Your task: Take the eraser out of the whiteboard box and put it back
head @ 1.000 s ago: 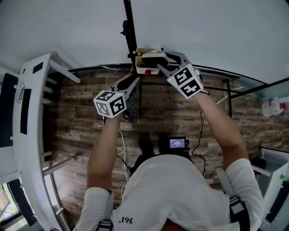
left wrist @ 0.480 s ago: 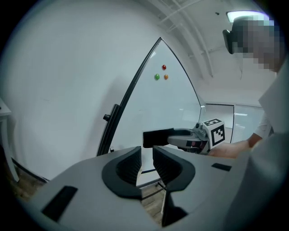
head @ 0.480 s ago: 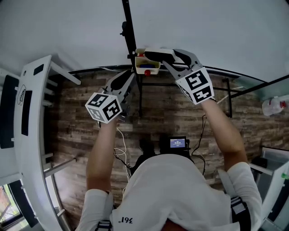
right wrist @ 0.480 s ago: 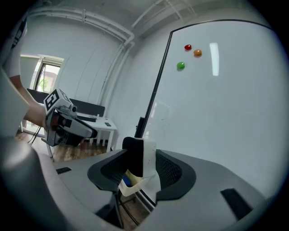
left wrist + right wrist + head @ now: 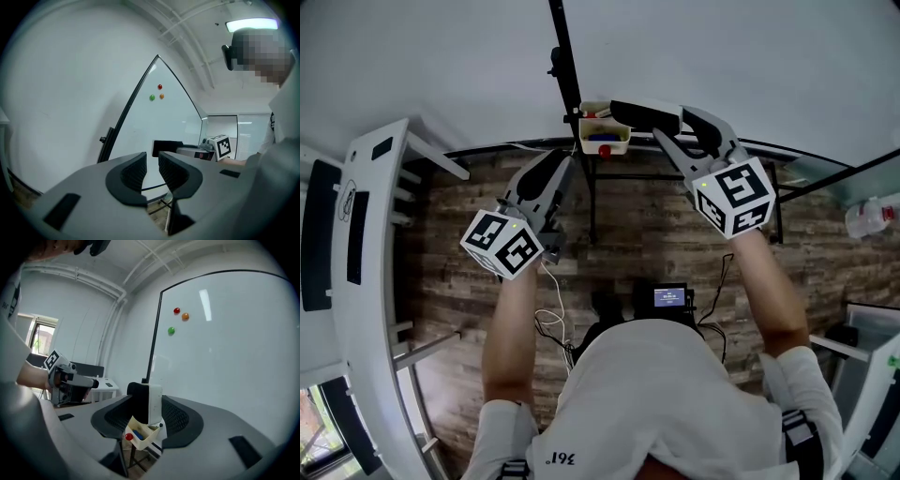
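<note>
My right gripper (image 5: 652, 122) (image 5: 147, 416) is shut on the black and white eraser (image 5: 639, 114) (image 5: 145, 401), holding it level in front of the whiteboard (image 5: 722, 56), just above and right of the box. The small cream whiteboard box (image 5: 605, 141) (image 5: 143, 439) hangs at the board's lower edge with a red and a blue item inside. My left gripper (image 5: 551, 173) (image 5: 152, 168) hovers left of and below the box, its jaws a narrow gap apart with nothing between them. The left gripper view also shows the eraser (image 5: 166, 147) side on.
The whiteboard's black stand post (image 5: 567, 66) rises just left of the box. Three round magnets (image 5: 177, 319) stick high on the board. A white table (image 5: 366, 281) stands at the left over the wood-pattern floor (image 5: 647, 234). A plastic bottle (image 5: 867, 220) sits at far right.
Both grippers have risen. The right one has lifted the eraser from the box's mouth to above and right of it. The left gripper drew away to the left.
</note>
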Demonstrator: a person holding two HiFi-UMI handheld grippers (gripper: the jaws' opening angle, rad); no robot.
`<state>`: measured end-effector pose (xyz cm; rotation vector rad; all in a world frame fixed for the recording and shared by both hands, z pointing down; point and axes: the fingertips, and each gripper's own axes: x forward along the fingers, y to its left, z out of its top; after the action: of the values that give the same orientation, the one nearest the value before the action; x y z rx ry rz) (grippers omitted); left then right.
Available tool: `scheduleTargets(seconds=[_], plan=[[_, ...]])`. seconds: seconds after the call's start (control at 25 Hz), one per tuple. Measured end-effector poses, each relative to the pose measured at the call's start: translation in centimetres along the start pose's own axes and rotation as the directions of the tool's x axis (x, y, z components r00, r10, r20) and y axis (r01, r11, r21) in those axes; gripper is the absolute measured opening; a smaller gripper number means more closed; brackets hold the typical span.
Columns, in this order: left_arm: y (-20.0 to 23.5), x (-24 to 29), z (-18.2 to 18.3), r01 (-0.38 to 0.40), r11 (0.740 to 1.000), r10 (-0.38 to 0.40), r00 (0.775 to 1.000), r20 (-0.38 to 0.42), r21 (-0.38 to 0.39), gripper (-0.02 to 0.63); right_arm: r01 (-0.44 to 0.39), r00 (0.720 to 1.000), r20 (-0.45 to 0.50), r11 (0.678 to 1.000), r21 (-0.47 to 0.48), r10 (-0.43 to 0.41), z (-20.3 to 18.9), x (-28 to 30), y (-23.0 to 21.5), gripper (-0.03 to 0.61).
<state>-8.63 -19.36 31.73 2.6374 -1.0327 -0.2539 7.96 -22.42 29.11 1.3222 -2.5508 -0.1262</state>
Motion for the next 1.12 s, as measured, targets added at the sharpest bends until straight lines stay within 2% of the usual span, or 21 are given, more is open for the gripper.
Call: scheduleTargets(seconds=[0.24,0.68,1.12], plan=[[-2.2,-1.6,0.6,0.006,1.0,-0.006,1.0,0.019,-0.014,0.083,0.004,0.998,0.056,0.996,0.084,-0.009,1.4,-2.9,0.6,0.206],[-5.3,-3.9,0.4,0.032,0.998,-0.03,0.999,0.035,-0.046,0.083,-0.006,0.993,0.116,0.988,0.154,-0.012,2.6,-6.7,2.2,0.207],[-7.2,-6.4,-0.9,0.032,0.996,-0.029,0.999,0.04,-0.085,0.083,-0.042,0.988,0.151,0.947,0.318,-0.007,1.2,-10.1,3.0,0.207]])
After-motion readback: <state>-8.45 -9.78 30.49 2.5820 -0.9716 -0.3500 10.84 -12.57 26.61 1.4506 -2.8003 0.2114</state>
